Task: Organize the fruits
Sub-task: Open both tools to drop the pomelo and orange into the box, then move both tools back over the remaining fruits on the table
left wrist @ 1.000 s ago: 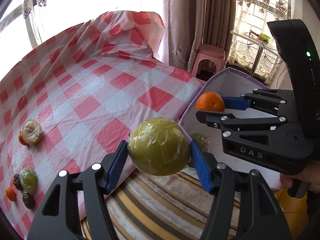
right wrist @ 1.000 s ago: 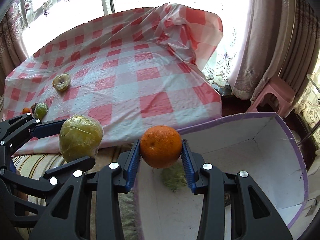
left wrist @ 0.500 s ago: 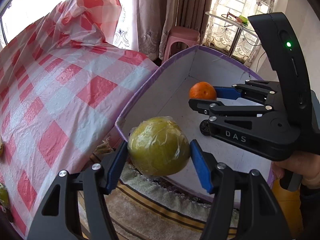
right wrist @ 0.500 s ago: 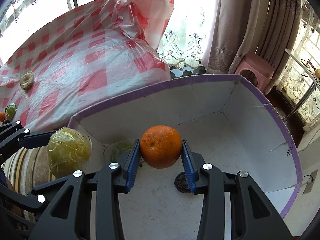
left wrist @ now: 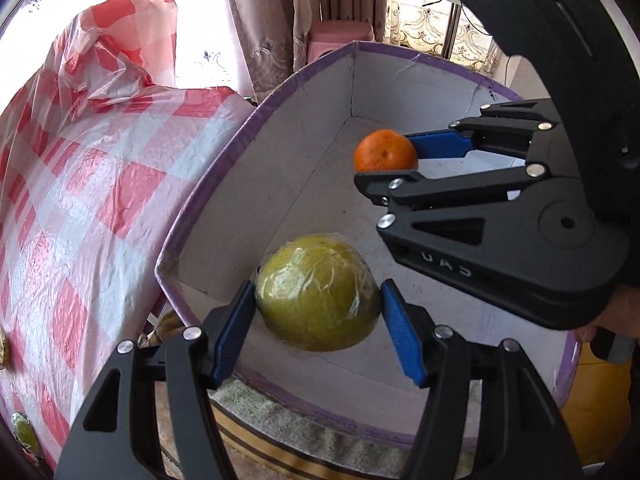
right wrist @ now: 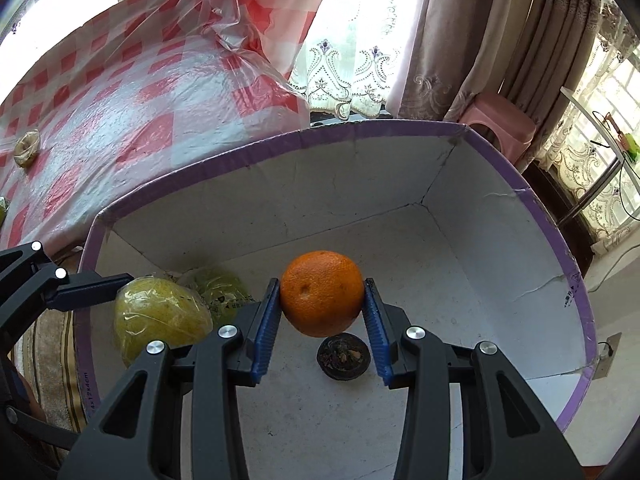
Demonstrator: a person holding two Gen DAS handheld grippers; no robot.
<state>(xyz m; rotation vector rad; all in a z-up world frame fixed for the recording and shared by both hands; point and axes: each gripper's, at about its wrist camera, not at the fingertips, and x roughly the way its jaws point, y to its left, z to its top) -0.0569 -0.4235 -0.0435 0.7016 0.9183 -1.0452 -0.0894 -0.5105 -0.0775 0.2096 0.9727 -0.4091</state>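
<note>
My left gripper (left wrist: 318, 312) is shut on a plastic-wrapped green fruit (left wrist: 316, 292) and holds it inside the purple-rimmed white box (left wrist: 256, 108), near its left wall. My right gripper (right wrist: 322, 304) is shut on an orange (right wrist: 322, 292) above the box floor (right wrist: 420, 280). From the right wrist view the green fruit (right wrist: 160, 316) shows at the left. Another wrapped green fruit (right wrist: 220, 286) and a small dark fruit (right wrist: 343, 356) lie on the box floor. In the left wrist view the orange (left wrist: 385, 151) hangs beyond the green fruit.
A table under a red-checked plastic cloth (left wrist: 80, 200) stands left of the box, with a few wrapped fruits (right wrist: 26, 146) on it. A pink stool (right wrist: 496, 118), curtains and a glass side table stand behind. A striped rug (left wrist: 248, 448) lies below.
Both grippers moved right and down from above the table edge into the box, each still holding its fruit. The box floor with its two fruits has come into view.
</note>
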